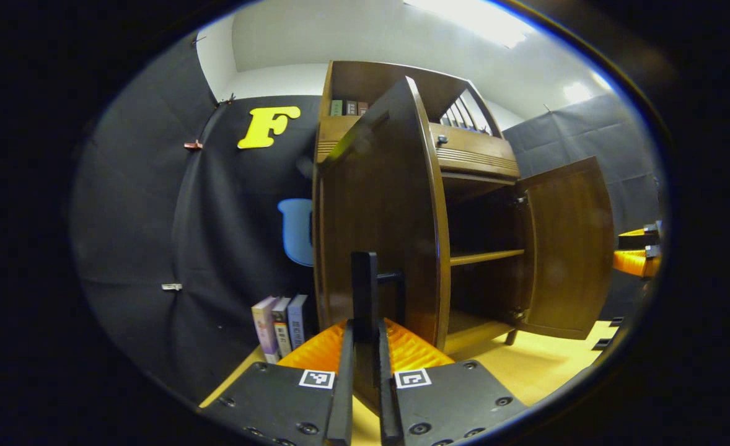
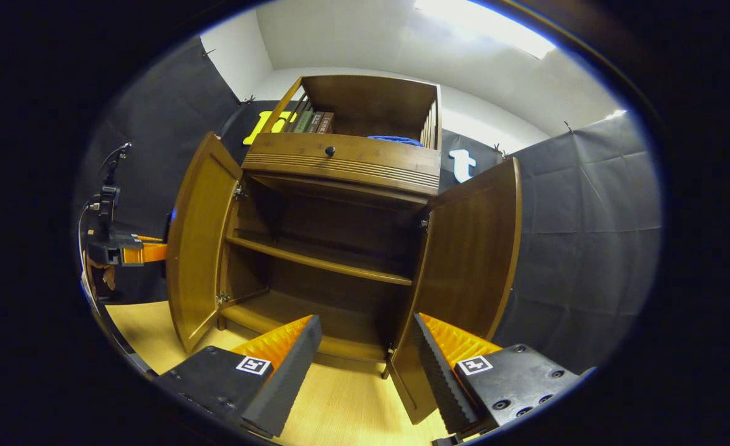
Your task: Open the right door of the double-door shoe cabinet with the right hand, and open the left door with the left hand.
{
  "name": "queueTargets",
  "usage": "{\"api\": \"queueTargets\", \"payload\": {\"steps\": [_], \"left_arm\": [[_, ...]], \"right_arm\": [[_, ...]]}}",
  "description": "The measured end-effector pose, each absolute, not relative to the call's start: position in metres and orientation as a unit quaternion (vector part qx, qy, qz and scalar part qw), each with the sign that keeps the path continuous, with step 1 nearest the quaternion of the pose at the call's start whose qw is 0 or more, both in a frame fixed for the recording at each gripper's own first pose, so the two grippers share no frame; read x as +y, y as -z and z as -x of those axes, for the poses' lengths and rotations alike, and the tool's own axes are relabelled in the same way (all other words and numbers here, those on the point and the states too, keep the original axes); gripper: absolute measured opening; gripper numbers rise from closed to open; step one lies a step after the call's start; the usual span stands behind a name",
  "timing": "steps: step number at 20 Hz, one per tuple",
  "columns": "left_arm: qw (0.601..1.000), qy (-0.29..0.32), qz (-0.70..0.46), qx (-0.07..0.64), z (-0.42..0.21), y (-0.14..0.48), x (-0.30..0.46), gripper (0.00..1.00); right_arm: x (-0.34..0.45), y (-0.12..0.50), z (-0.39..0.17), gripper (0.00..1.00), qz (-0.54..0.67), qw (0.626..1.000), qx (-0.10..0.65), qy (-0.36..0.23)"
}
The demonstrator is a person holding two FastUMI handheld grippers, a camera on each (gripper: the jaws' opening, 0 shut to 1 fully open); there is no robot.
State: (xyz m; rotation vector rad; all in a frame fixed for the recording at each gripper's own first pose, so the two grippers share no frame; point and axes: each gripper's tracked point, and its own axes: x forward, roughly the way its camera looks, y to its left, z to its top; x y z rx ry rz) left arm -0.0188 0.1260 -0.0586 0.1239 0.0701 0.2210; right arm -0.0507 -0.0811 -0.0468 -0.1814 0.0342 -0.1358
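Both cabinet doors open; left gripper pinching the left door's handle, right gripper spread.

Left gripper view: left gripper (image 1: 365, 371) has its fingers pressed onto the dark vertical handle (image 1: 364, 288) at the free edge of the left door (image 1: 380, 217), which is swung out toward the camera. Right door (image 1: 566, 248) stands wide open beyond, shelf (image 1: 486, 255) exposed. Books (image 1: 280, 325) upright on the floor just left of the cabinet. Right gripper view: right gripper (image 2: 365, 365) hangs in front of the shoe cabinet (image 2: 340, 248), fingers wide apart, touching nothing. Drawer with knob (image 2: 329, 150) sits above the open compartment.
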Motion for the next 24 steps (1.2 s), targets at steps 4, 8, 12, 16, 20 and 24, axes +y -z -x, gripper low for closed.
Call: {"api": "queueTargets", "payload": {"steps": [4,8,12,16,20,24], "left_arm": [[0.986,-0.154,-0.048,0.045,0.025,0.063,0.158,0.13],[0.986,-0.157,-0.013,0.054,0.035,0.063,0.168,0.08],[0.984,-0.168,-0.010,0.063,0.050,0.061,0.169,0.07],[0.982,-0.174,-0.006,0.073,0.077,0.050,0.161,0.05],[0.983,-0.177,-0.031,0.040,0.100,0.009,0.136,0.05],[0.990,-0.129,-0.045,0.042,0.087,0.004,0.092,0.10]], "right_arm": [[-0.074,0.056,0.046,0.93,0.086,0.994,0.030,0.060],[-0.072,0.055,0.041,0.93,0.092,0.994,0.033,0.057],[-0.072,0.053,0.038,0.92,0.093,0.994,0.030,0.053],[-0.071,0.055,0.032,0.93,0.090,0.994,0.034,0.045],[-0.065,0.057,0.025,0.93,0.071,0.996,0.046,0.034],[-0.057,0.053,0.021,0.94,0.048,0.997,0.052,0.027]]}}
